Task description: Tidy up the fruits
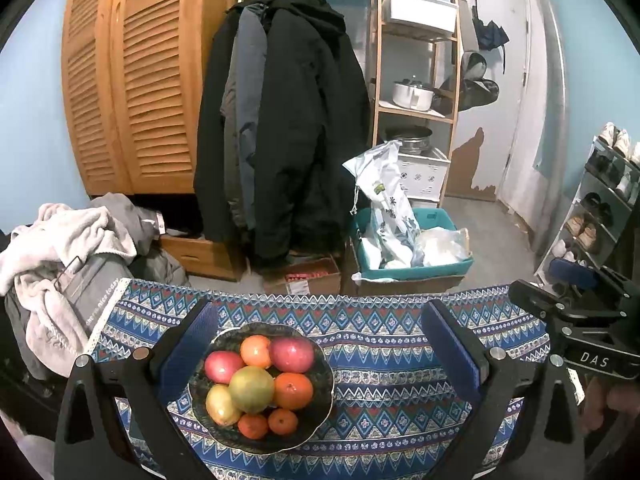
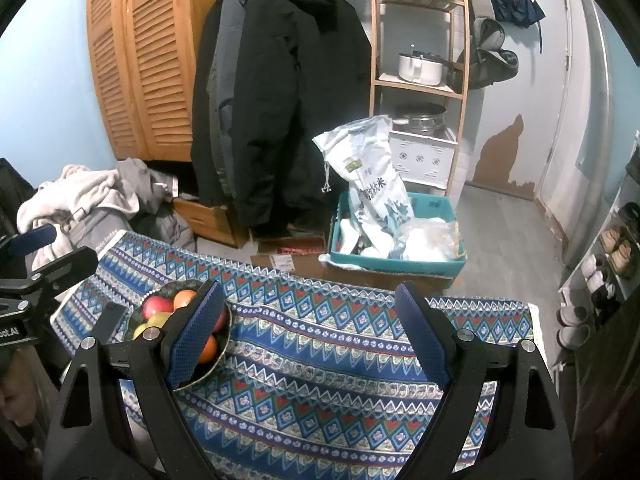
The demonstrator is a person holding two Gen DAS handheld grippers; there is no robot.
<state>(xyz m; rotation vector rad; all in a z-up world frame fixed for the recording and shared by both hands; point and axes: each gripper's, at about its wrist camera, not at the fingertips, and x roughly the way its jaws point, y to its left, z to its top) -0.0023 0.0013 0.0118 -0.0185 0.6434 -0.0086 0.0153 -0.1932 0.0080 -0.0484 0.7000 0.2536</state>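
Left wrist view shows the fruits (image 1: 260, 384) heaped in a dark bowl (image 1: 324, 408) on the patterned cloth (image 1: 380, 360): two red apples, a green-yellow one on top, a yellow one, and several oranges. All the fruit in sight lies in the bowl, none loose on the cloth; that fits fruit already gathered, or a bowl about to be sorted out, and this moment cannot say which.

The left gripper (image 1: 320, 348) hangs over the bowl with its jaws spread wide and nothing between them; the bowl sits below and toward its left finger. The right gripper (image 2: 310, 340) is likewise spread and empty, over bare cloth, with the bowl off past its left finger, which hides part of the heap.

Any pick from this pile would want care: round fruit rolls, and the top apple rests on its neighbours, so it should be gripped across its widest part. Whether small oranges are wedged beneath, I cannot tell.
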